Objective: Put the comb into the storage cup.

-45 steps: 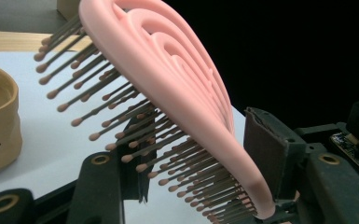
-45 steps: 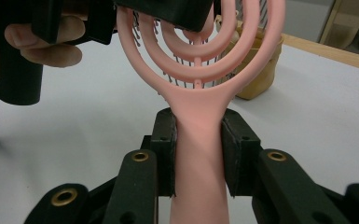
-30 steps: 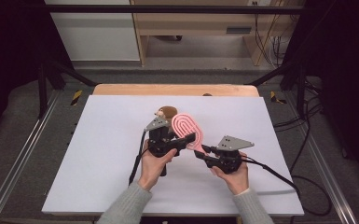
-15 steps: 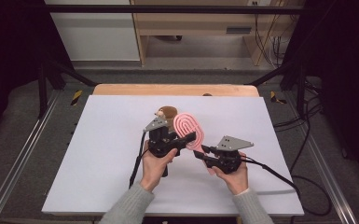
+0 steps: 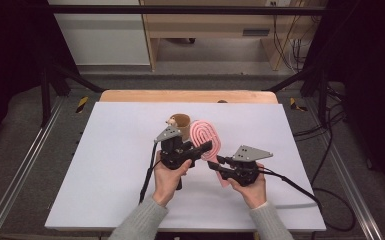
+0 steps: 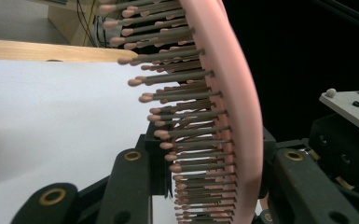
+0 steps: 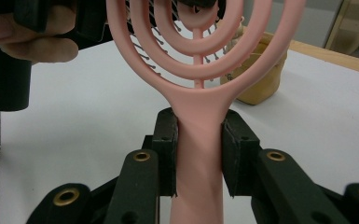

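Hairbrush (image 5: 206,141) at the centre of the high view, one pink vented paddle brush held between my two grippers above the white table (image 5: 105,165); its long axis runs from the handle at lower right of that frame up and left to the oval head. My right gripper (image 5: 219,165) is clamped on the handle, the two pads pressed flat on either side of the pink stem in the right gripper view (image 7: 198,154). My left gripper (image 5: 202,149) reaches in from the left of the high view across the head; its jaws have just been closing, and in the left gripper view the head (image 6: 224,116) stands edge-on between them, bristles pointing to the left of the frame, one jaw on the bristle side and one behind the pink back; I judge it gripped there. So the brush lies straight ahead of both tools, the left one nearer the head, the right one nearer the handle's end. Count: one hairbrush, two grippers, one tan cup-like holder (image 5: 180,124) just beyond the head, upper left of it in the high view.
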`<action>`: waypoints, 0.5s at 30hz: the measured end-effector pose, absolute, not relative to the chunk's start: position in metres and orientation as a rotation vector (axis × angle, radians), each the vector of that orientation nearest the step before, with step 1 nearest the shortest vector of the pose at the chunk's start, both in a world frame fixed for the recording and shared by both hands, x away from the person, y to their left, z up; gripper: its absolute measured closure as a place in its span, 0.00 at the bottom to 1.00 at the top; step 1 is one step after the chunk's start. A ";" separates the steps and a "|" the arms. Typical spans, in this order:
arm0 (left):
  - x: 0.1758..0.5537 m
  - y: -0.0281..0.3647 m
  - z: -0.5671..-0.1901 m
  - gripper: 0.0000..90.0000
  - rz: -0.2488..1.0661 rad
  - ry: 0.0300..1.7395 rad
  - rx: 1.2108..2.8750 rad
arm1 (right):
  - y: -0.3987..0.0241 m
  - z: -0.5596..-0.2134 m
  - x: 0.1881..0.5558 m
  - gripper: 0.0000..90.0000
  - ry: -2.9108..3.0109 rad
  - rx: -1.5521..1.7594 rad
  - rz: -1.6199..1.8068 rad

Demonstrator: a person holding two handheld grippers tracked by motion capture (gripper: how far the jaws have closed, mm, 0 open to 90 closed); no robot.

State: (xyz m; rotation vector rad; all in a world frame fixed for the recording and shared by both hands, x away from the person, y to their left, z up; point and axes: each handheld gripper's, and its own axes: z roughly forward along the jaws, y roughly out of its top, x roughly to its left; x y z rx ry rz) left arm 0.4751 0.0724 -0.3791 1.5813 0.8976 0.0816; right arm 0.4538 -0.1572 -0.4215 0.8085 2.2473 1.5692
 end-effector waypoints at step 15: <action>0.474 0.073 -0.378 0.69 0.076 0.887 1.575 | -0.157 -0.421 0.454 0.78 2.260 0.818 1.590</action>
